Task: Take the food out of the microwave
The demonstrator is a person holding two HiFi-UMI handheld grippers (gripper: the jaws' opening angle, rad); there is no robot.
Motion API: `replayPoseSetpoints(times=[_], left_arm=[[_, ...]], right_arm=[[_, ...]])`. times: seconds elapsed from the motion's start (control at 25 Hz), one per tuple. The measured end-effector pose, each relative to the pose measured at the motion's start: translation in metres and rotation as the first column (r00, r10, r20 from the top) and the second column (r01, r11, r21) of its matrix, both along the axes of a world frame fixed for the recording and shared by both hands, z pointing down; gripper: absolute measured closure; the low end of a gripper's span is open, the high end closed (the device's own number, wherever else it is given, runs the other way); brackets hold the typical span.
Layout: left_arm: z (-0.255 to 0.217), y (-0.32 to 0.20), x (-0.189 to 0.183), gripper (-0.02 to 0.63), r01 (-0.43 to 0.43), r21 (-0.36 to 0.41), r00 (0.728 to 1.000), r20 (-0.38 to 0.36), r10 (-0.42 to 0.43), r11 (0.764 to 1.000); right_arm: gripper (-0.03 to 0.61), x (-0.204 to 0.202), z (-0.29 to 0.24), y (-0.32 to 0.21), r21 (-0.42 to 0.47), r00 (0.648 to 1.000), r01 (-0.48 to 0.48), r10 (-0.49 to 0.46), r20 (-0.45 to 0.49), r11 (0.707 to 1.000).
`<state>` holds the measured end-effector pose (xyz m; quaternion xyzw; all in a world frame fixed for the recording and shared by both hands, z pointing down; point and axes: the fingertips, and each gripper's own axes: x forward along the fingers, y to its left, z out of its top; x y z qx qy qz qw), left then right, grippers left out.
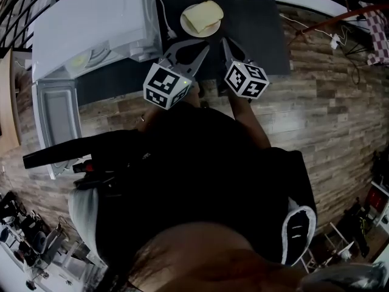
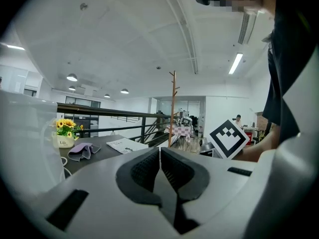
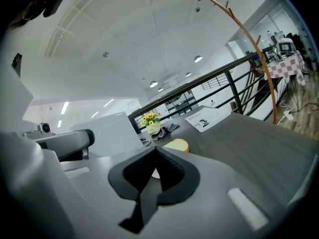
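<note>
1. Clearly, the right tool (image 3: 155, 154) has its jaws pressed together with nothing between them. The left tool (image 2: 159, 156) is likewise closed and empty. Neither needs to grip anything for now.
2. Just beyond the right tool's tips sits the food (image 1: 204, 16), a pale yellow slab on a white plate (image 1: 185, 25). The plate rests on the dark surface (image 1: 258, 32), to the right of the microwave (image 1: 91, 23). So the food looks to be out already, and the carrying part of the task seems done.
3. Draw both tools back toward the body, level and straight, so that no tip clips the plate's rim and nudges it.
4. The microwave's door (image 1: 55, 117) stands open at the left, reaching toward the person. What remains, in my judgement, is to shut it. The left tool is the nearer one, and closed jaws make a good blunt pusher.
5. Push on the door's outer face near its free edge, slowly. Watch that the white cable (image 1: 163, 17) beside the microwave is not caught and that the plate is not bumped.
</note>
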<state>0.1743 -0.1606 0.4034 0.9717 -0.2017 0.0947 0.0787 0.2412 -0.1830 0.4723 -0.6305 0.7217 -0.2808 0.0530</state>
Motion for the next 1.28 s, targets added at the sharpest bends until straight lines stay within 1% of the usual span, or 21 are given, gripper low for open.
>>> replayPoseSetpoints(times=[0.08, 0.24, 0.4, 0.6, 0.72, 0.92, 1.08, 1.16, 1.28], left_arm=[[0.001, -0.001, 0.0, 0.603, -0.002, 0.0, 1.0, -0.002, 0.002, 1.0], [-0.009, 0.022, -0.004, 0.603, 0.001, 0.014, 1.0, -0.002, -0.001, 1.0], [-0.011, 0.029, -0.002, 0.603, -0.002, 0.017, 1.0, -0.004, 0.002, 1.0], [-0.008, 0.03, -0.005, 0.603, -0.012, 0.019, 1.0, -0.004, 0.012, 1.0], [-0.006, 0.031, -0.008, 0.603, -0.012, 0.017, 1.0, -0.002, 0.012, 1.0], [-0.001, 0.033, -0.011, 0.603, -0.011, 0.016, 1.0, 0.002, 0.011, 1.0], [-0.003, 0.032, -0.014, 0.603, -0.001, 0.025, 1.0, -0.007, 0.001, 1.0], [-0.005, 0.031, -0.015, 0.603, 0.004, 0.032, 1.0, -0.014, -0.004, 0.999], [-0.006, 0.031, -0.016, 0.603, 0.006, 0.04, 1.0, -0.018, -0.005, 0.999]], right_arm=[[0.578, 0.0, -0.002, 0.0, 0.008, 1.0, 0.0, 0.001, -0.007, 1.0], [0.578, -0.003, -0.018, 0.023, 0.035, 0.999, 0.003, -0.002, -0.032, 0.999], [0.578, -0.002, -0.023, 0.031, 0.044, 0.999, 0.007, -0.005, -0.045, 0.999], [0.578, -0.003, -0.025, 0.035, 0.052, 1.0, -0.016, 0.016, -0.012, 0.999], [0.578, -0.002, -0.025, 0.038, 0.056, 1.0, -0.024, 0.025, -0.018, 0.998], [0.578, -0.005, -0.03, 0.043, 0.071, 1.0, -0.028, 0.028, -0.001, 0.997], [0.578, -0.007, -0.037, 0.046, 0.089, 1.0, -0.023, 0.023, 0.001, 0.996], [0.578, -0.008, -0.042, 0.047, 0.108, 1.0, -0.015, 0.017, -0.015, 0.994], [0.578, -0.01, -0.05, 0.05, 0.137, 0.998, 0.0, 0.01, -0.069, 0.991]])
